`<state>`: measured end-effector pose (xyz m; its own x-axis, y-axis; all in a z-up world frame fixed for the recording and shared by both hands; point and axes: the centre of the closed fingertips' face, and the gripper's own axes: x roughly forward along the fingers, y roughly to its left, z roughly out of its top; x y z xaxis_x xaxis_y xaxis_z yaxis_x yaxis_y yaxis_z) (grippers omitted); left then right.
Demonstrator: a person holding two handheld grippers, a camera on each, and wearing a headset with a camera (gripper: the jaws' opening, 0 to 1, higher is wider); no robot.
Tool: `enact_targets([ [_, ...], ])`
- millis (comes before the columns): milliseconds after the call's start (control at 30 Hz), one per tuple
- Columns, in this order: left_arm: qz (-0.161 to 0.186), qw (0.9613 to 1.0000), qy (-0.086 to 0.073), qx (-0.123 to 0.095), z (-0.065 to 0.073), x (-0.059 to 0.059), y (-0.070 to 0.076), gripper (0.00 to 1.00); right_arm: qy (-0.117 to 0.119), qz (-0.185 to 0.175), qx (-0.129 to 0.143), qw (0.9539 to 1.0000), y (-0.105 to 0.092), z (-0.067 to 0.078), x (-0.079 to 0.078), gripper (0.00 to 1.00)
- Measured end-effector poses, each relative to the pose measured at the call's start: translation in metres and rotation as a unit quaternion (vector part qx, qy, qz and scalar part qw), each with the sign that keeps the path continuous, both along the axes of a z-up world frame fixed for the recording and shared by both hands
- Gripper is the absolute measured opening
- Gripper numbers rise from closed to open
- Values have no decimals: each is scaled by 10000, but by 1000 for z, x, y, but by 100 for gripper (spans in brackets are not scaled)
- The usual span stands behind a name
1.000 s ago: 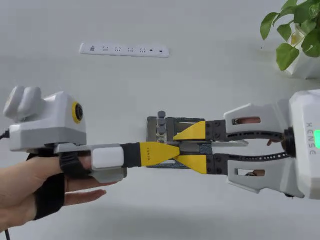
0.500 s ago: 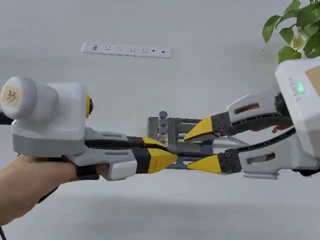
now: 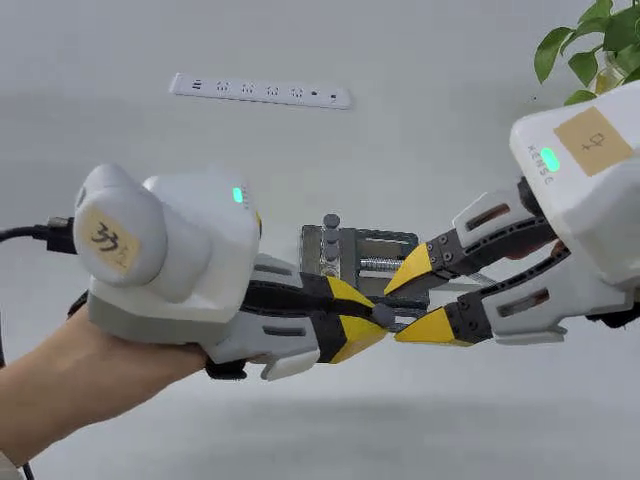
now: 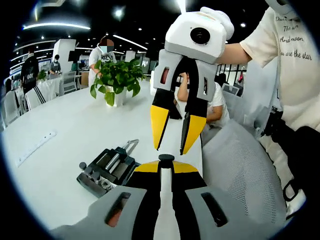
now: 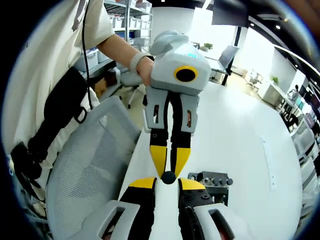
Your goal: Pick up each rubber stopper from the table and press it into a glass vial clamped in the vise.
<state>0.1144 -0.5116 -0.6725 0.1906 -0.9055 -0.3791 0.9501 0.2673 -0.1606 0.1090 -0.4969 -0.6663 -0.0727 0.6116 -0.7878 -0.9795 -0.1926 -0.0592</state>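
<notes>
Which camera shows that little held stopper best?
The right gripper view: the stopper stands clear against the white table, pinched at the left gripper's tips. In the left gripper view its top peeks over the jaws; in the head view it is a small dark spot.

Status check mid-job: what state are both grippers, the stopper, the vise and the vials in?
Left gripper: shut on the stopper.
Stopper: pinched at the left gripper's tips, held in the air.
Right gripper: open, tips facing the stopper.
Vise: closed on the vials.
Vials: upright, dark stoppers on top.
</notes>
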Motion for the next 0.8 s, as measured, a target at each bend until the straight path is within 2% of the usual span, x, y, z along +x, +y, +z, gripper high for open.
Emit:
enact_targets([
  [67, -16, 10000, -21, -21, -1, 0, 0, 3, 17, 17, -59, 10000, -2, -3, 0, 12],
  [133, -52, 9999, -153, -10, -1, -1, -1, 3, 18, 23, -100, 9999, -3, -5, 0, 12],
  [200, -44, 9998, -187, 14, -2, 0, -1, 3, 19, 20, -144, 9999, -4, -8, 0, 11],
  [367, -111, 9994, -309, 77, -2, 0, -2, 3, 36, -17, -119, 9999, -2, -8, -1, 9],
  [633, -93, 9996, -263, 57, -2, 0, -1, 3, 27, 12, -147, 9999, -1, -8, -1, 8],
  [667, -86, 9997, -218, 51, -3, -1, -1, 3, 42, 23, -162, 9999, -1, -9, -2, 8],
  [800, -118, 9996, -230, 81, -4, -2, -2, 3, -22, 138, -247, 9996, -2, -10, -4, 8],
])
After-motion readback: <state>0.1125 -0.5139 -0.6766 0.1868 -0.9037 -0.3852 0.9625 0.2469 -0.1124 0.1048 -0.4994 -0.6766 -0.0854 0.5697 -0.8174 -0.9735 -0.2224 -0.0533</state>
